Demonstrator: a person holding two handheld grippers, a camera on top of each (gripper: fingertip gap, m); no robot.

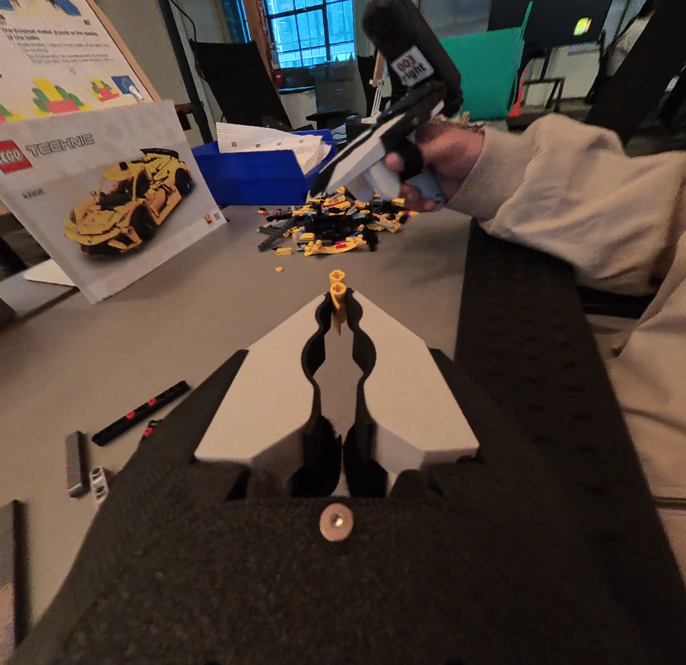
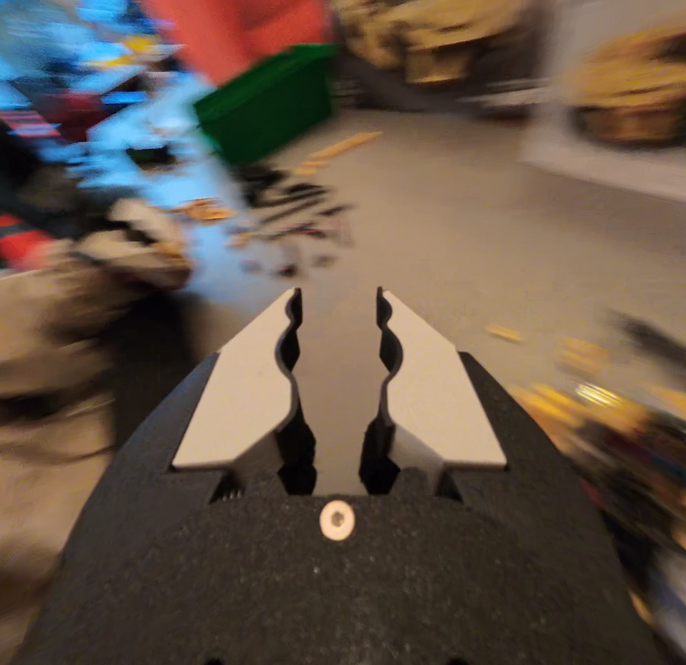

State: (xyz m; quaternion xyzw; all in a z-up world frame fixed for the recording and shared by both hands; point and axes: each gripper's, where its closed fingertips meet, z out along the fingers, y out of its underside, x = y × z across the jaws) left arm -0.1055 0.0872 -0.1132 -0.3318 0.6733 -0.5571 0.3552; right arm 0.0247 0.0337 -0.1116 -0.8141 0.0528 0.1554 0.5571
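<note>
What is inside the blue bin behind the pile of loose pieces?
White paper sheets stick up out of the blue bin. Whatever lies beneath them is hidden by the bin's wall and the paper itself.

Left gripper point(image 1: 338, 294): black, grainy-textured body; two pale grey wedge-shaped fingers point(image 1: 274, 387) with wavy black inner edges.
Left gripper screw point(image 1: 336, 521): one round silver screw, centred on the body behind the fingers.
Right gripper point(image 2: 338, 294): same black body, pale grey fingers point(image 2: 241, 398), wavy black inner linings, one silver screw point(image 2: 337, 519).
Right gripper from the left wrist view point(image 1: 319, 190): black upper housing carrying a white label, grey handle.
Sleeve point(image 1: 557, 201): loose, beige, long, reaching the wrist.
</note>
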